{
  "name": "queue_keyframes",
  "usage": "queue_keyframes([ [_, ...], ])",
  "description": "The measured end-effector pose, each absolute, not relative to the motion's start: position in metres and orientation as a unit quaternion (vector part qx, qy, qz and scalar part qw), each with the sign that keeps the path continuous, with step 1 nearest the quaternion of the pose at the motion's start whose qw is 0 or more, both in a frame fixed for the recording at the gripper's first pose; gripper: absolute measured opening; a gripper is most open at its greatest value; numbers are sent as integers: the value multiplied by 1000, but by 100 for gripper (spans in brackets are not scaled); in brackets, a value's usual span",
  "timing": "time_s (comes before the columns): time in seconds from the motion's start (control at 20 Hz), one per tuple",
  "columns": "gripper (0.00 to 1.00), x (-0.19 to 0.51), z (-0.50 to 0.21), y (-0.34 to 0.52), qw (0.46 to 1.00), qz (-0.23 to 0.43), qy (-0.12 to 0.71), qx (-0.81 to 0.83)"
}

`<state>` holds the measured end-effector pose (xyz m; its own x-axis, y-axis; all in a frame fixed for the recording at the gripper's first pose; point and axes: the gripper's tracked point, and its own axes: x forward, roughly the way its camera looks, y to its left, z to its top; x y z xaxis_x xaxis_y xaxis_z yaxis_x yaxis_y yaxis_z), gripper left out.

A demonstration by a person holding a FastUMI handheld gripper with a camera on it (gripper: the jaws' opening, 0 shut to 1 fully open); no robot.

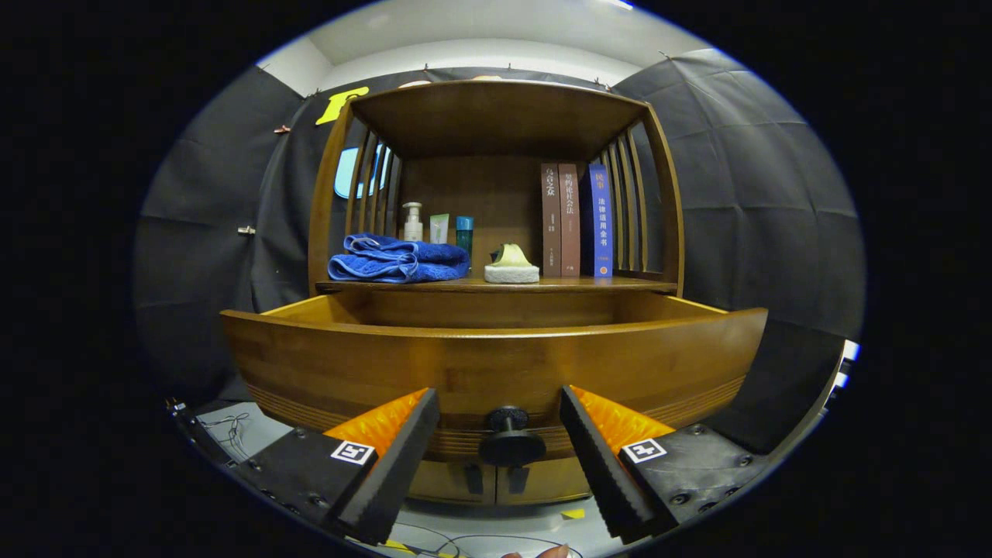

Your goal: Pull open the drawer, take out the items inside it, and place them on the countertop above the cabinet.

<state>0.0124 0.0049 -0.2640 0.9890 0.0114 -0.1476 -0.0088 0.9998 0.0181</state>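
Observation:
A wooden cabinet drawer (496, 356) stands pulled out toward me, its front panel wide across the view. Its dark round knob (510, 439) sits between my fingers without touching either one. My gripper (500, 407) is open, its fingertips level with the lower part of the drawer front. The inside of the drawer is hidden behind the front panel. On the countertop (589, 285) above lie a folded blue towel (399, 260) and a yellow-and-white sponge-like item (511, 266).
Behind the towel stand a pump bottle (413, 222), a small tube (439, 228) and a teal container (464, 233). Three books (575, 220) stand upright at the right. Slatted side walls and a top shelf enclose the countertop. Cables lie on the floor below.

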Motion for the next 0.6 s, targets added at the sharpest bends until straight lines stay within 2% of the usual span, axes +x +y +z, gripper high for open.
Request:
queue_keyframes([
  [0.25, 98, 16, -259, 4, 999, 6, 50, -5],
  [0.6, 99, 69, -254, 4, 998, -1, 66, -2],
])
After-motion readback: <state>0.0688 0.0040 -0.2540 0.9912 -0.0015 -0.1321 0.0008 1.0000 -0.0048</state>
